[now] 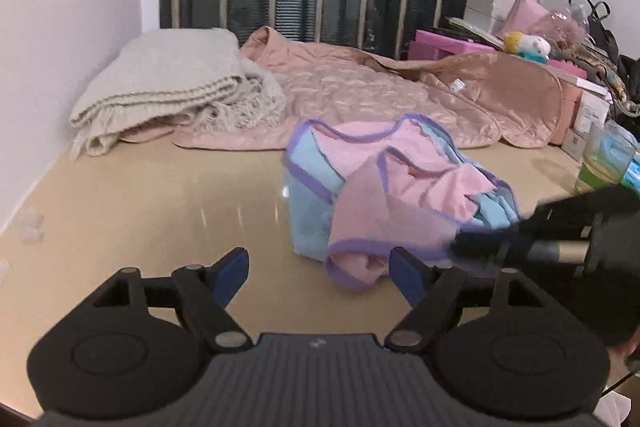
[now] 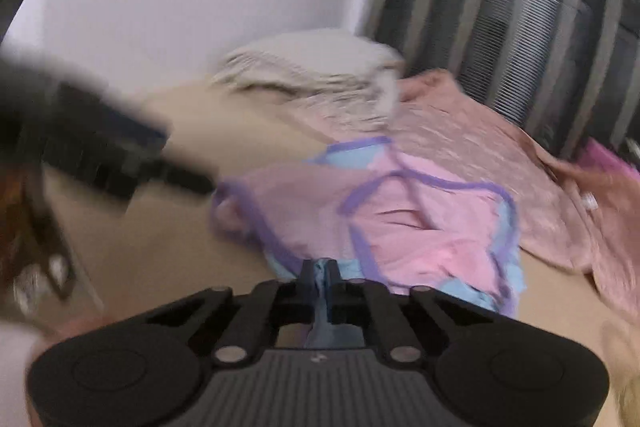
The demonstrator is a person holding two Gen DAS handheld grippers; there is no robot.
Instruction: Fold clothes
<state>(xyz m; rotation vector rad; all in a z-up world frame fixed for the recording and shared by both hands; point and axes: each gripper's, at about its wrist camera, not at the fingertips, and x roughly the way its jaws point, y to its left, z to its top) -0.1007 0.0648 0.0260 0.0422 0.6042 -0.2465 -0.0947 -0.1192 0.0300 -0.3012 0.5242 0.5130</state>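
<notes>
A small pink and light-blue garment with purple trim (image 1: 392,187) lies crumpled on the beige table (image 1: 160,203). My left gripper (image 1: 320,269) is open, low over the table just in front of the garment's near hem, empty. My right gripper (image 2: 320,273) is shut on the garment's blue edge (image 2: 320,307); it also shows in the left wrist view (image 1: 472,247), coming in from the right at the garment's near right edge. The garment (image 2: 400,215) spreads ahead of it in the blurred right wrist view, with the left gripper (image 2: 120,155) at its left.
A folded cream blanket (image 1: 172,87) lies at the back left. A quilted pink cover (image 1: 380,95) is spread behind the garment. Boxes, a plush toy (image 1: 528,45) and cups (image 1: 604,159) crowd the right side. A barred window stands behind.
</notes>
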